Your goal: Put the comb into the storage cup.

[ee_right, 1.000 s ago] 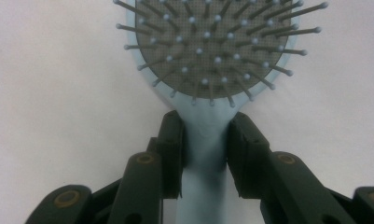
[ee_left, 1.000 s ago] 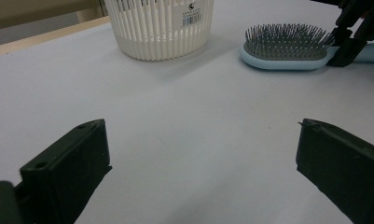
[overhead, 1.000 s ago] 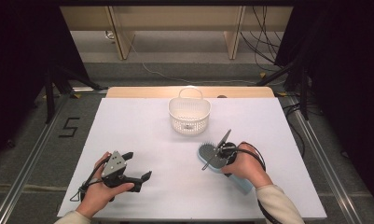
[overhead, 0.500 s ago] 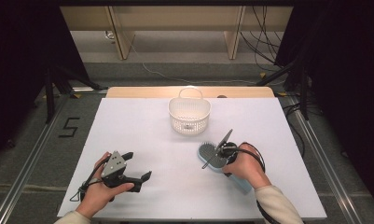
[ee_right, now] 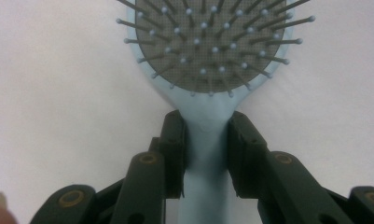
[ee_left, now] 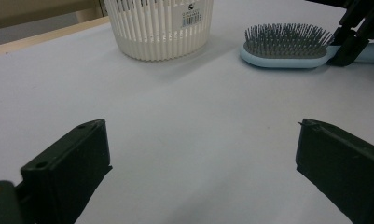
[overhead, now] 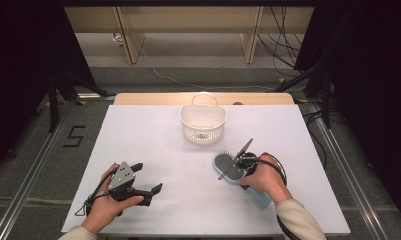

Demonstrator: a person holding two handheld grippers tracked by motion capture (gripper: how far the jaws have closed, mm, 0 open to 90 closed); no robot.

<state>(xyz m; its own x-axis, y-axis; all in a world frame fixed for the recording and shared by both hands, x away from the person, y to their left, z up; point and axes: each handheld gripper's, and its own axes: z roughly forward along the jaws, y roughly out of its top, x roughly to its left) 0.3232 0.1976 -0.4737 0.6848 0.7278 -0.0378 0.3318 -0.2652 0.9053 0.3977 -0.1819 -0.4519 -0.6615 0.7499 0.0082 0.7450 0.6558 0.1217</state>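
Lt blue hairbrush (ee_right: pixel 207 140) w/ grey bristle pad, white slatted basket (overhead: pixel 203 122), white table (overhead: pixel 153 145), black hand-held grippers

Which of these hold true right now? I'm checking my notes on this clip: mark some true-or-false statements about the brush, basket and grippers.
1. The right gripper grips the brush at its neck. True.
2. The brush lies in the basket. False: it lies on the table, apart from the basket.
3. The left gripper holds nothing. True.
4. The brush's bristles face down. False: they point up.
5. The basket stands upright. True.
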